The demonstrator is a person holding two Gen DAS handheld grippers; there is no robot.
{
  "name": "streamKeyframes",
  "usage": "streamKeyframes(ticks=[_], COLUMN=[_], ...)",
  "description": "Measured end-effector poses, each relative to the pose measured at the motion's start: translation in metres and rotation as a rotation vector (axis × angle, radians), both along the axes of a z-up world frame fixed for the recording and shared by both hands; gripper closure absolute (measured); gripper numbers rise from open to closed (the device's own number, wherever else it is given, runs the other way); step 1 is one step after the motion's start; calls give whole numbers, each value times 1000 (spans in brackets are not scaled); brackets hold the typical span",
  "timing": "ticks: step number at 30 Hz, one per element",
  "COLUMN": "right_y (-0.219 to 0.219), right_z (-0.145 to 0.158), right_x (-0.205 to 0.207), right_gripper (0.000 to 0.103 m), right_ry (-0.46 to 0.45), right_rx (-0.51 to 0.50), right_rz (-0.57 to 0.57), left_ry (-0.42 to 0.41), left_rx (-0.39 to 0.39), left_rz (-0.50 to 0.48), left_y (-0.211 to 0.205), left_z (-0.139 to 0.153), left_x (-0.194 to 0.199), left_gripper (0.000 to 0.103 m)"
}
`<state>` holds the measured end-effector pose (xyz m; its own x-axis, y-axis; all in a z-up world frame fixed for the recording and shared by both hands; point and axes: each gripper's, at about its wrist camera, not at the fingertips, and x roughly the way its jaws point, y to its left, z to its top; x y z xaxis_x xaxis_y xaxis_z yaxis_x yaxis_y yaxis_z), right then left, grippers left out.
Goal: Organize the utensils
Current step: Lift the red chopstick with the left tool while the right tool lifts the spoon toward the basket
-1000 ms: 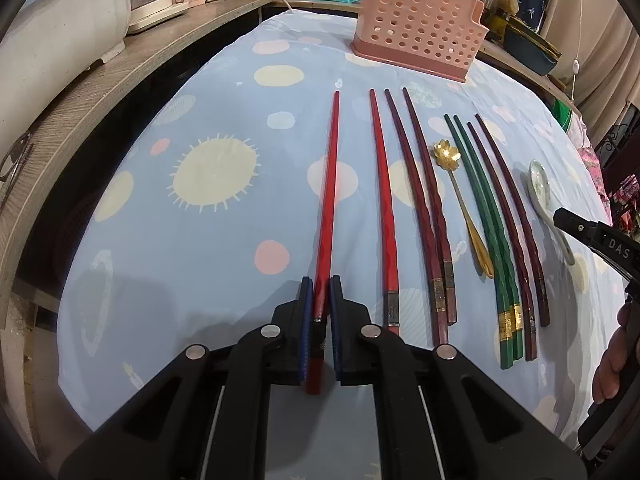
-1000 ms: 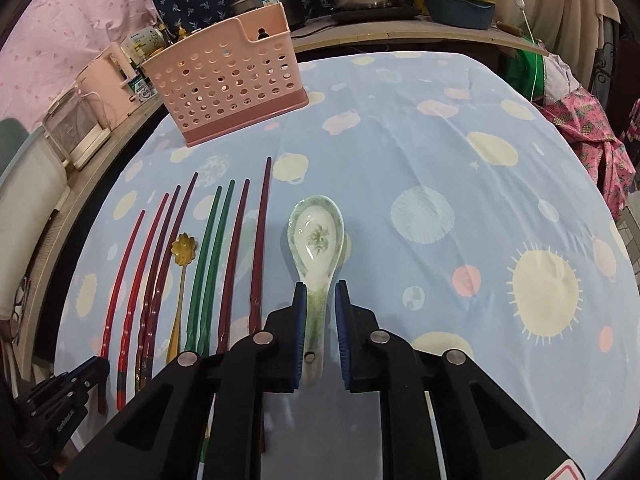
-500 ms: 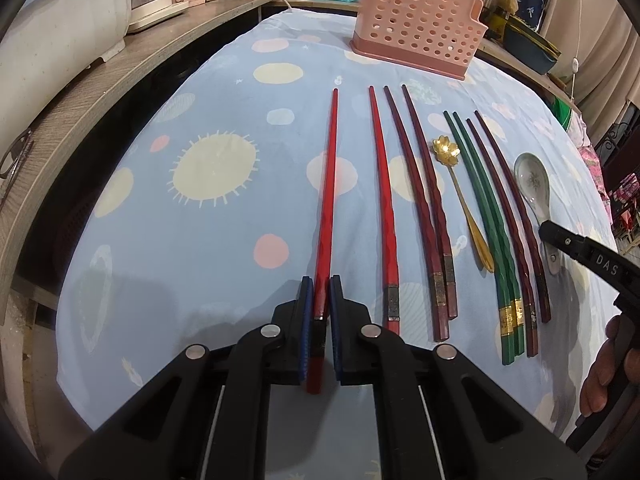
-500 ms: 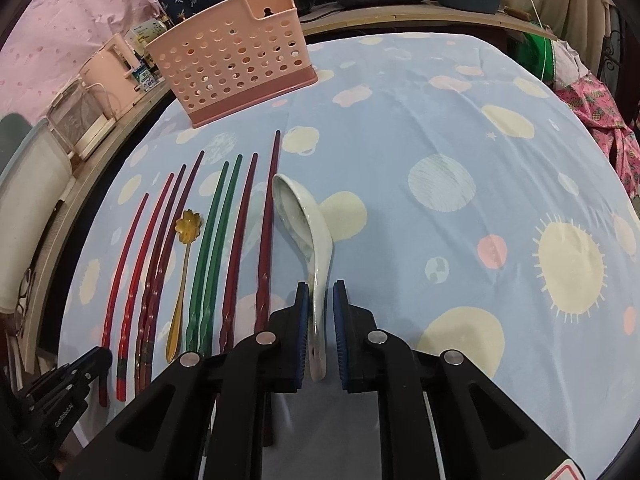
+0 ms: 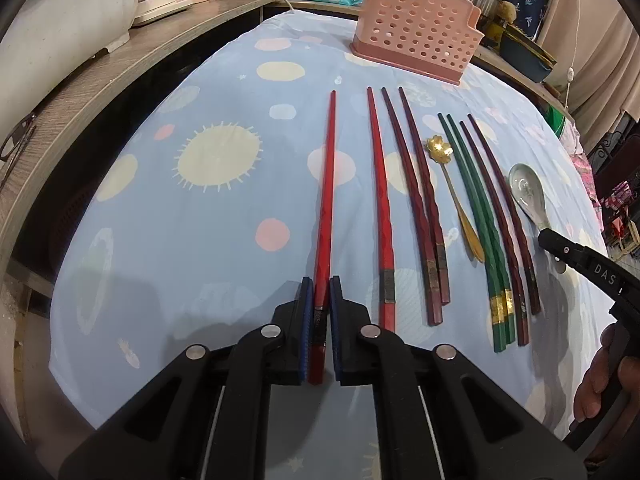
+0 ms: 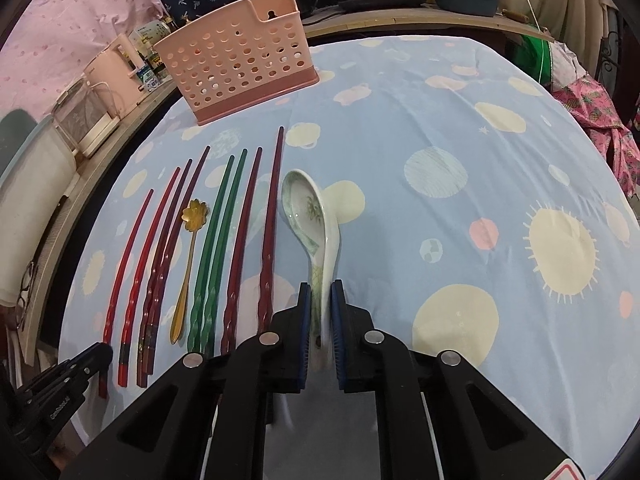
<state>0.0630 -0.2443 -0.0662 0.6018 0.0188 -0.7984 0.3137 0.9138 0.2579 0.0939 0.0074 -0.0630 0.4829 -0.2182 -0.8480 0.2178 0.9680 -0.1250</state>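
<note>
Two tongs, both clamped. Left tongs (image 5: 319,280) pinched nearly closed on the thick end of the leftmost red chopstick (image 5: 326,200); its thin tip points toward the pink perforated utensil holder (image 5: 416,46), which stands upright at the far end of the counter (image 5: 180,220) with its blue planet-print cloth.

Row on the cloth, left to right from the left wrist view: gripped red chopstick, then a gap, second red chopstick (image 5: 380,208), pair of dark maroon chopsticks (image 5: 420,200) lying side by side, gold flower-bowl spoon (image 5: 454,196), pair of green chopsticks (image 5: 478,216) with gold bands, another maroon pair (image 5: 500,216), then the ceramic soup spoon (image 6: 316,232) at the right end. All roughly parallel, thin ends toward the holder.

Right tongs (image 6: 320,296) squeezed almost fully together on the soup spoon's handle; the spoon is rolled onto its side, bowl facing left toward the chopsticks. Can't tell if the bowl touches the cloth.

A hand (image 5: 608,380) grips the right tool's handle at the right edge of the left view.
</note>
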Motion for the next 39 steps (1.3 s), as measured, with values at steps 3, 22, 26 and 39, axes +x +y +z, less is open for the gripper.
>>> streamKeyframes(ticks=[3,22,26,39], right_y=[-1,5,4,-5], right_z=[7,11,19,65], right_x=[-6,-28,-30,-11], right_gripper=[94,95,95,97], right_ry=[-13,-29,-45,-149], right_rx=[-6,0,-5,-55], right_rz=[-4,0,6,23], left_ry=[0,-1,-28,-235], left_rx=[-10,-2,-6,-71], left_rz=[-3,2,7,26], left_y=[3,11,13,8], left_z=[3,0,11,97], left_x=[-7,-32,-33,0], left_gripper=[96,96,96,96])
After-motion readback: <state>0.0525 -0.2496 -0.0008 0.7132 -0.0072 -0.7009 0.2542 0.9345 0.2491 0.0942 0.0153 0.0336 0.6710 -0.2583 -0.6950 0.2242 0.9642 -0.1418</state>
